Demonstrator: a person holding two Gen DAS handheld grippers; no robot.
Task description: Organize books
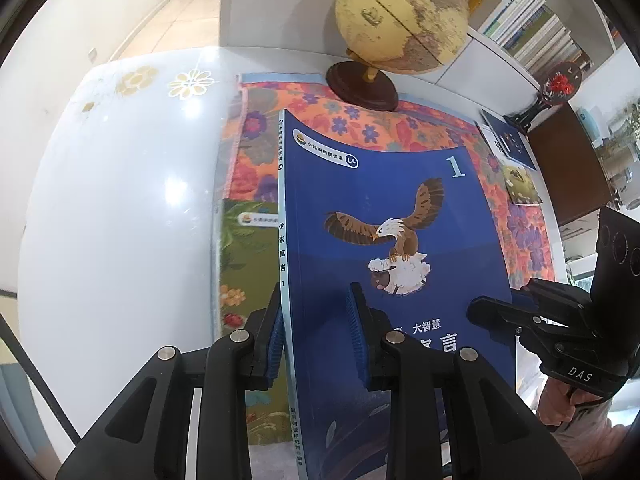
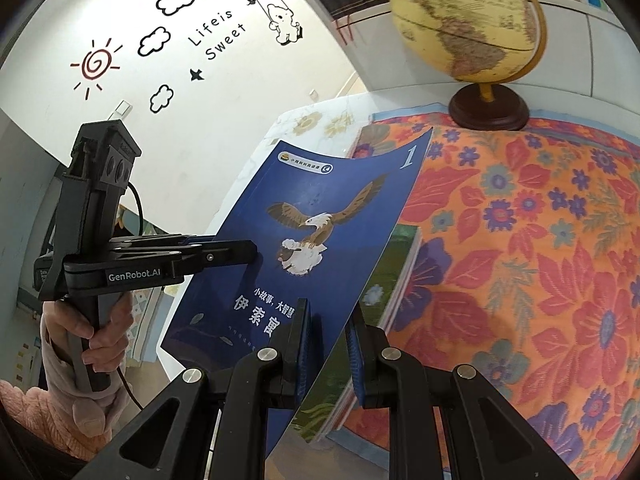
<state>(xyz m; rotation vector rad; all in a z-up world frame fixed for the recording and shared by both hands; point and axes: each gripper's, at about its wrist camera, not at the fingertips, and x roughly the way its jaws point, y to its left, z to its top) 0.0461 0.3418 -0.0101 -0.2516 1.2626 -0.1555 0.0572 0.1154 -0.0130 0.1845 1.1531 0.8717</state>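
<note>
The blue book, the one with an eagle and a sheep on its cover and a large "1" in the corner, fills the centre of the left wrist view and runs up the middle of the right wrist view, lifted clear of the floral cloth and tilted, with its top corner curling.

The main risk, as I judge it, is that the book is thin and soft-covered and is carried by its lower edges only. The unsupported upper part already bows, so a quick swing could make it fold over or slide out of the pads. If the two hands drift apart or twist against each other, the cover could crease or tear at the spine. A second green-covered book lies flat underneath at centre left, and the globe stands at the upper centre, its base on the far end of the cloth. A careless sweep could knock either.

The left gripper is nearly closed, its blue pads pinching the book at the spine edge. The right gripper, at the lower centre of its own view, is likewise nearly closed, nipping the book's opposite lower edge.

More books lie at the right edge of the cloth.
</note>
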